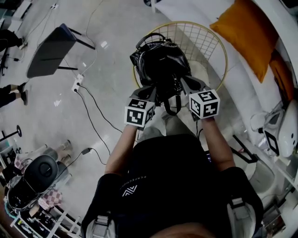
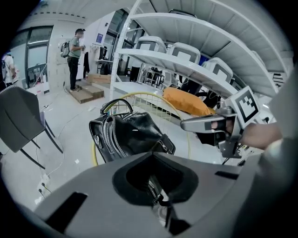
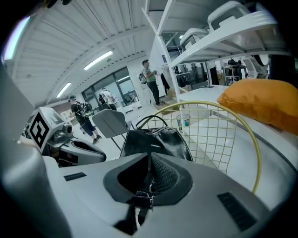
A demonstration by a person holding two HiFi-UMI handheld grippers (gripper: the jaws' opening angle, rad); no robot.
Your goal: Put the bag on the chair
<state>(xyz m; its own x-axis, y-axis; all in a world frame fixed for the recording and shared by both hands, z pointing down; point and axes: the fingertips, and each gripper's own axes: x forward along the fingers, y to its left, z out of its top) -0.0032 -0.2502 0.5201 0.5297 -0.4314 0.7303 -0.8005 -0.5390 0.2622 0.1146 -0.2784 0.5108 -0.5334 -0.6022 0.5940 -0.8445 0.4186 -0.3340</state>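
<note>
1. Far left in your head view, the grey chair (image 1: 51, 49) stands on the floor (image 1: 107, 28), well apart from the bag (image 1: 160, 62). A cable (image 1: 93, 114) trails over the floor between that chair and you
2. Your left gripper (image 1: 150, 92) reaches the bag's near left side. Its own view shows the jaws pinched together on a strap (image 2: 157, 195) with a metal fitting, so it is holding the bag by that strap
3. The bag is black and glossy and lies between your two grippers. It is inside the round rim of the wire chair (image 1: 209, 35), with its handle loop at the far end. You cannot tell from these views whether it rests on the seat or hangs from your grip
4. Your right gripper (image 1: 186, 84) reaches the bag's near right side. Its jaws are closed narrow on another strap, stitched and buckled, which runs up toward the bag
5. The wire chair's yellow mesh rises behind and to the right of the bag
6. Far right, an orange cushion (image 1: 247, 32) lies on a white ledge (image 1: 205, 9) just beside the wire chair, apart from the bag
</note>
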